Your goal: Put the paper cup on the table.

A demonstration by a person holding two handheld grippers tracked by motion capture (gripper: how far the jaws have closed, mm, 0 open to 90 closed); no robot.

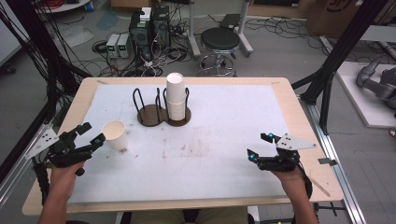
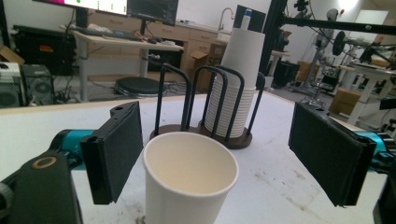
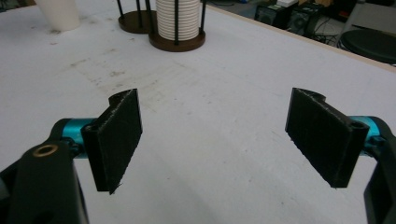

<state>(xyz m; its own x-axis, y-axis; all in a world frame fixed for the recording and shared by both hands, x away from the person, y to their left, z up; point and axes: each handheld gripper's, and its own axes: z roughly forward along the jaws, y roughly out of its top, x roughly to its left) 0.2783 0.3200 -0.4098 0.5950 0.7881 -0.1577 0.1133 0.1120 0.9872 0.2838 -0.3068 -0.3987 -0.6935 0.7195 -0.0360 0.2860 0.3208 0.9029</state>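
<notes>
A single white paper cup [image 1: 115, 134] stands upright on the white table mat [image 1: 224, 116] at the left. My left gripper [image 1: 93, 133] is just left of it, open. In the left gripper view the cup [image 2: 189, 177] sits low between the wide-apart jaws of that gripper [image 2: 224, 144], and neither pad presses on it. Behind stands a dark two-ring holder [image 1: 154, 114] with a tall stack of white cups [image 1: 175, 95] in its right ring; the left ring is empty. My right gripper [image 1: 259, 145] rests near the front right, open, nothing between its jaws [image 3: 217, 140].
The mat is stained near its middle [image 1: 187, 147]. Beyond the far table edge are a black stool [image 1: 219, 42] and computer boxes with cables [image 1: 149, 30]. Black frame posts [image 1: 341, 46] rise beside the table on both sides.
</notes>
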